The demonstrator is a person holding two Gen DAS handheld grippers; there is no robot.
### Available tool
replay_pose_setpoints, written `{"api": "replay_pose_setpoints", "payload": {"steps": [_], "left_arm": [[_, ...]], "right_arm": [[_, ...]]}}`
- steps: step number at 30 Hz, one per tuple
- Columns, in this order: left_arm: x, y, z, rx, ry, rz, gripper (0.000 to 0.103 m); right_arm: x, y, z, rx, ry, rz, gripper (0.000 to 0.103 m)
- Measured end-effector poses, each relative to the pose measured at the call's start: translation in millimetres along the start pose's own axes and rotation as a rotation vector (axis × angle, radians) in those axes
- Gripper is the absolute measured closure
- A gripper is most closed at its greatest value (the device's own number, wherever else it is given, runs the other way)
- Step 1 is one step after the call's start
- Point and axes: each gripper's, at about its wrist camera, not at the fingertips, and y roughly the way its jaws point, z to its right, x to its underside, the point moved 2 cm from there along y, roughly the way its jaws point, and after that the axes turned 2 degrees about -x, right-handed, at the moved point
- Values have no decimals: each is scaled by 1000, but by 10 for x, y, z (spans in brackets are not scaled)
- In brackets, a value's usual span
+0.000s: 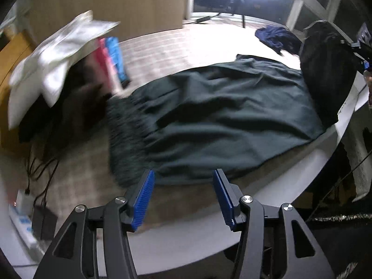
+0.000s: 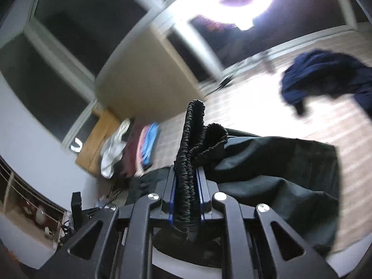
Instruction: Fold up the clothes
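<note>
left wrist | clothes pile (image 1: 69, 69) left of dark garment (image 1: 220, 116)

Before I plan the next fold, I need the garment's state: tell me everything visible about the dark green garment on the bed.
The dark green garment is soft, matte cloth, spread wrinkled across the checked bedcover. One end has a gathered elastic waistband, lifted and clamped in the right gripper. The open left gripper hovers at its near edge, not touching.
</note>
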Motion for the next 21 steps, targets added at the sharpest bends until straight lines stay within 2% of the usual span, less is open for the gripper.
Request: {"api": "replay_pose_setpoints", "payload": {"steps": [5,8,14,21], "left_arm": [[310,10,-279,-1,-70,6,52],[439,-17,-376,11,-107,18,51],[625,-105,-534,39,-150,43,47],[723,-162,-714,46,-190,60,47]], "right_arm": [[261,982,-606,24,-93,-113,89],[404,1426,-832,58,-137,-166,89],[583,2044,-1127,106,-190,-235,89],[811,2697,-1419,157,-256,-320,89]]}}
